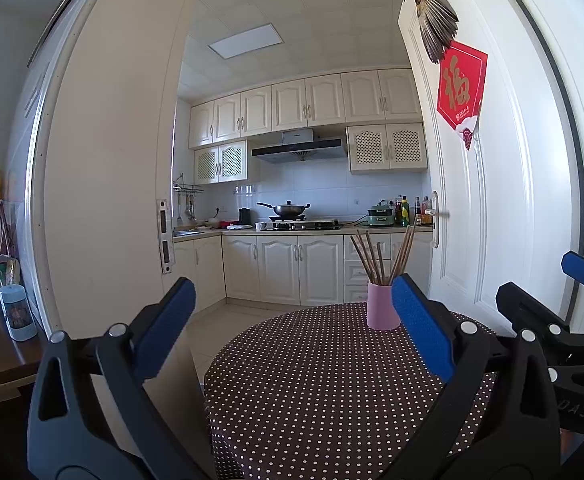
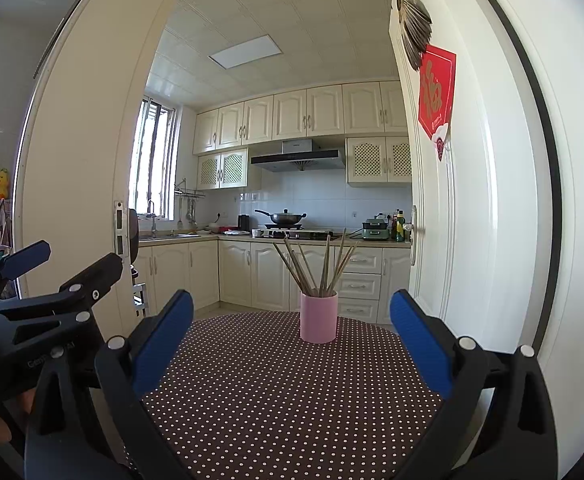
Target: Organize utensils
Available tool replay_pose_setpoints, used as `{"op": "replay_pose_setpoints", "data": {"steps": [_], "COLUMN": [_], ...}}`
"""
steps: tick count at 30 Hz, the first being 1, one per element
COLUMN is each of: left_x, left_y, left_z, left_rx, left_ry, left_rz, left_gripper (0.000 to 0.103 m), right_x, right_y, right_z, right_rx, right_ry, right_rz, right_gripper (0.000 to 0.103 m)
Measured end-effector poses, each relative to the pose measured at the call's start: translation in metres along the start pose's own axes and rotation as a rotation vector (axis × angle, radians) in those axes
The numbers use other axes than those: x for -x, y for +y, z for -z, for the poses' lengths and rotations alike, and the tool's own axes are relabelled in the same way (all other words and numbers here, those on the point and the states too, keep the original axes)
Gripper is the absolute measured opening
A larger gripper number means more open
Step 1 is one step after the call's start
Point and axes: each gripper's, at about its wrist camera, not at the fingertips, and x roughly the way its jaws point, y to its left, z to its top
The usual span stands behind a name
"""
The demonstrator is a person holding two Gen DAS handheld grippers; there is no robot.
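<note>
Brown cloth with white dots is covering the round surface (image 2: pixel 275 392), and it is the biggest thing close by. Nothing else is sitting on the part of it that shows, so I think it is the spot for sorting.

Next in size are the two tools. The left hand-held gripper (image 1: pixel 292 332) is hanging above the near edge of the surface. Its blue fingers (image 1: pixel 163 328) are spread wide apart and are holding nothing. The right hand-held gripper (image 2: pixel 292 340) is doing the same just beside it, with its blue pads far apart and nothing between them. Both are pointing at the far side, so I think they are getting ready to reach, and staying wide open makes it easy to slip around something thin.

Smaller is the pink cup (image 2: pixel 318 317). It is standing upright near the far edge of the surface, about in the middle of the right view. Standing up lets it keep long things from rolling away.

Smallest are the brown chopsticks (image 2: pixel 312 270). They are standing in the cup and leaning out in different ways, like a fan, because the cup is wider than they are. I cannot tell how many there are. I think the job is mostly done if these are all the utensils, since none are lying on the cloth.
</note>
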Motion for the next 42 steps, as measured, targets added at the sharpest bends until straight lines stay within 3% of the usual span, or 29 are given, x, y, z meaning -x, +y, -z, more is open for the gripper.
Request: {"op": "replay_pose_setpoints", "data": {"steps": [42], "left_x": [-0.0001], "left_y": [-0.0029], "left_z": [0.0044], "left_rx": [-0.004], "left_ry": [0.006], "left_rz": [-0.015], "left_gripper": [0.097], "right_x": [-0.0026], "right_y": [0.0011], "right_z": [0.0002], "right_rx": [-0.007], "right_ry": [0.012], "right_rz": [0.003], "right_gripper": [0.095]}}
